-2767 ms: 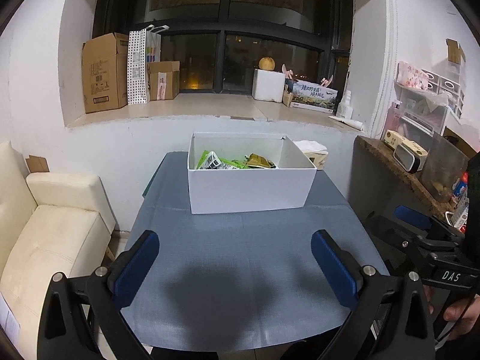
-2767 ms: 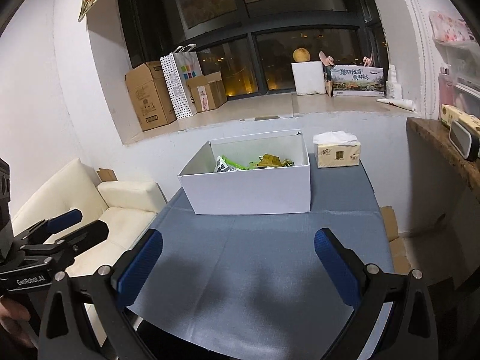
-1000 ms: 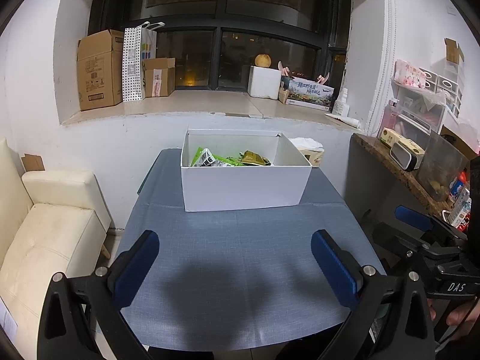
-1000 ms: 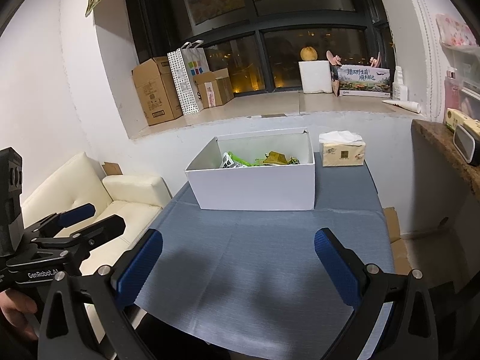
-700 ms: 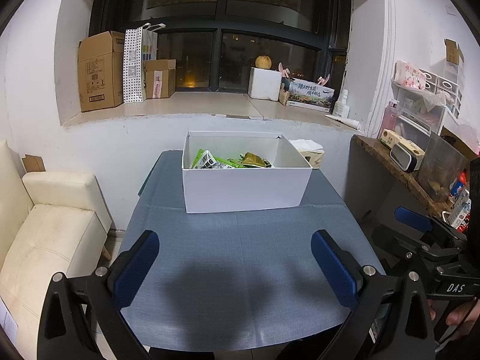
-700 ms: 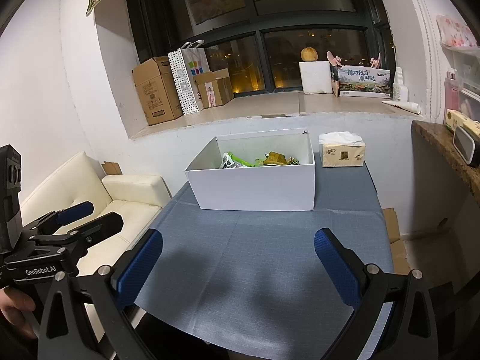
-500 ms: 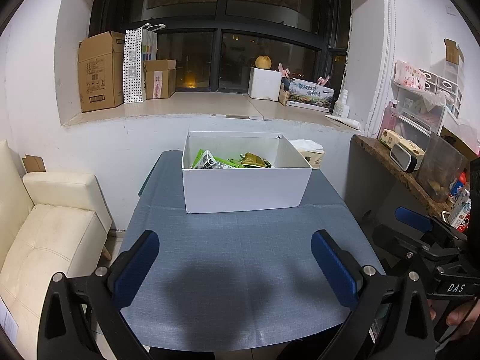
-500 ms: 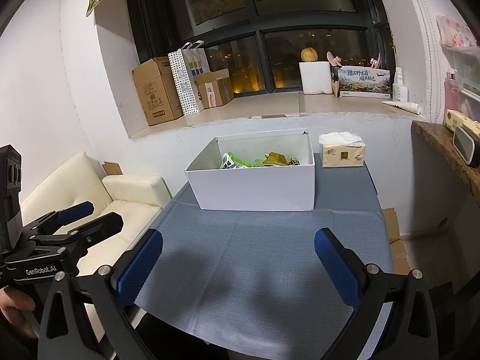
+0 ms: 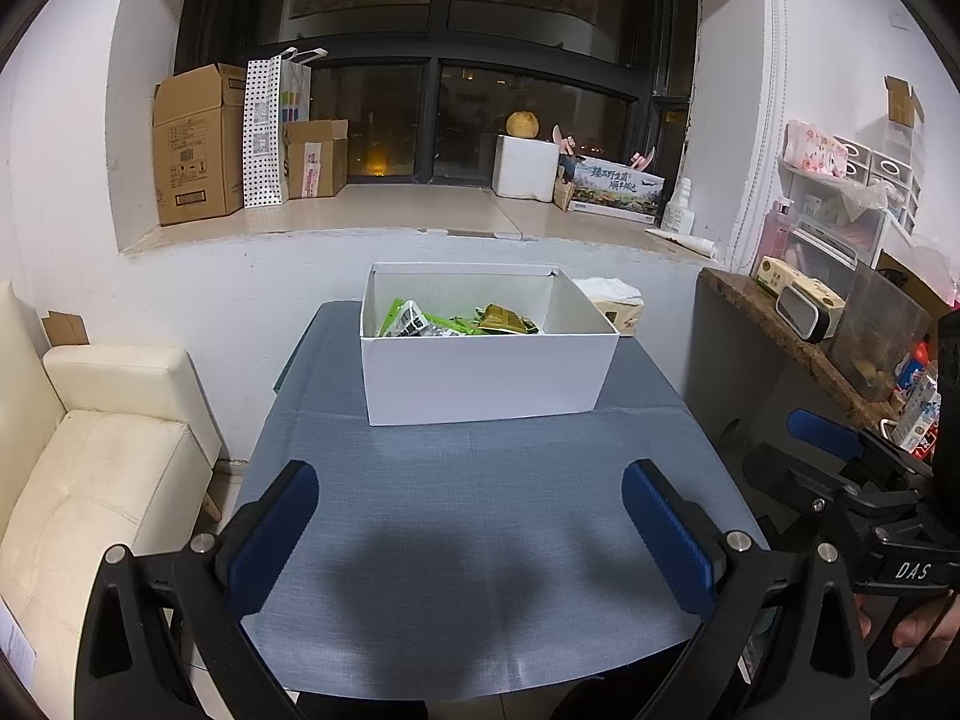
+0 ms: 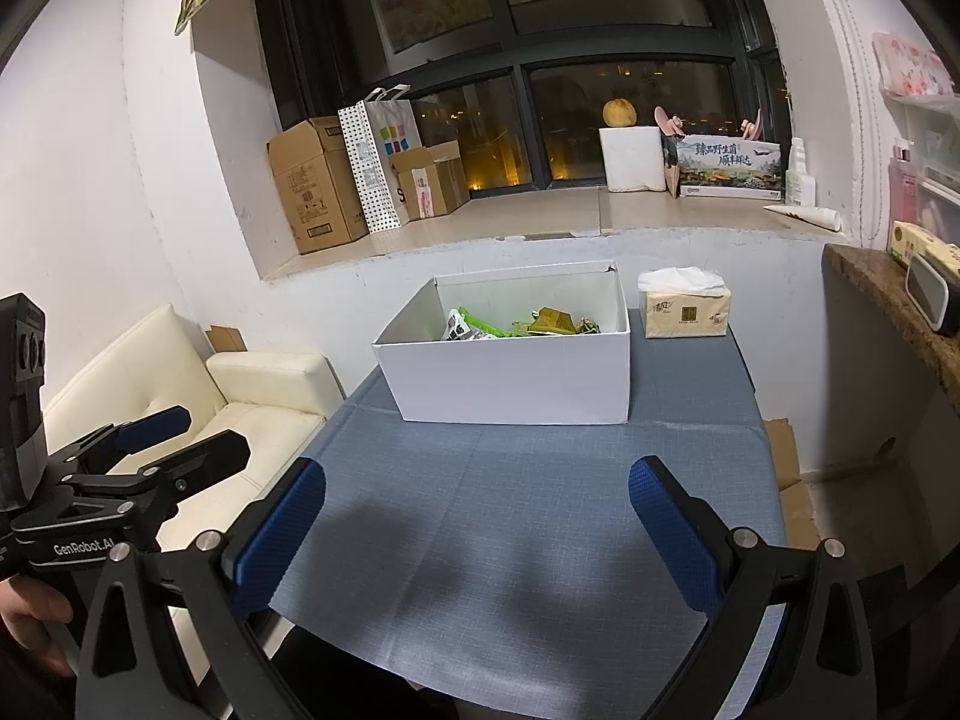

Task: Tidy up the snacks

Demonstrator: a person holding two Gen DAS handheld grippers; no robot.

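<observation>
A white cardboard box (image 9: 489, 375) sits at the far end of a table covered in a grey-blue cloth (image 9: 474, 528). Inside it lie snack packets (image 9: 456, 324), mostly green with one brownish-gold, heaped toward the box's left and middle.

From the left wrist camera, the left gripper (image 9: 471, 525) is spread wide with nothing between its blue-padded fingers (image 9: 273, 537). It hangs over the near part of the cloth. The box lies at 12 o'clock from it, well apart, framed by the gap between the jaws.

From the right wrist camera, the right gripper (image 10: 477, 531) is likewise spread wide and empty above the near cloth. The box (image 10: 510, 369) is at about 12 o'clock, well beyond the fingertips, with the packets (image 10: 519, 324) showing over its rim.

A tissue pack (image 10: 684, 306) stands just beside the box at its 3 o'clock. A cream sofa (image 9: 90, 462) lies off the table at 9 o'clock. Cardboard cartons (image 9: 198, 144) rest on the windowsill at 11 o'clock.
</observation>
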